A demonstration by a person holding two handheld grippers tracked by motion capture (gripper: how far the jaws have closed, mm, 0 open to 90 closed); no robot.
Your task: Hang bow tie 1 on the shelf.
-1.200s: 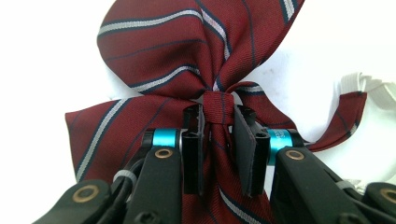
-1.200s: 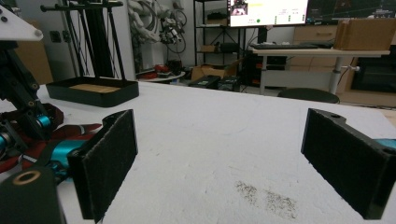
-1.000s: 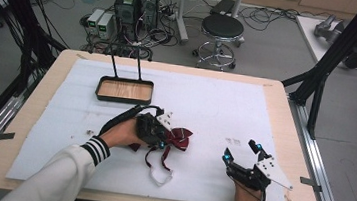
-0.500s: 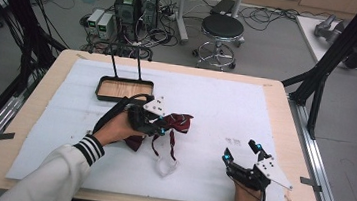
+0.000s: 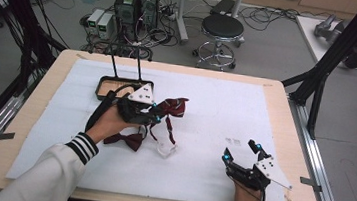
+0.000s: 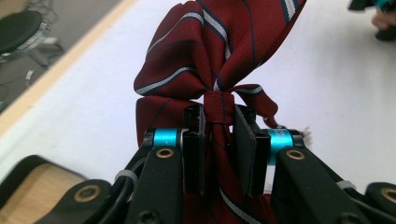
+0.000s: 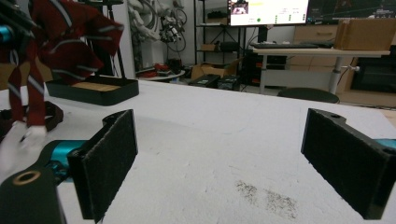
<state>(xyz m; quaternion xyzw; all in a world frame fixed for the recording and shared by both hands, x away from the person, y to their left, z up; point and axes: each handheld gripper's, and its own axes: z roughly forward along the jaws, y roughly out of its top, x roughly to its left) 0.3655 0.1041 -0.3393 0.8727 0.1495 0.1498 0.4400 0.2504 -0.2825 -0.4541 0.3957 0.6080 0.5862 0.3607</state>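
Honestly there's no lettering here I can actually read. The monitor [image 7: 268, 11] at the back of the right gripper view has a bright window with some small markings on it, but they're way too tiny and blurry to make out. Nothing legible on the computer towers [image 5: 136, 5] on the floor in the high view either.
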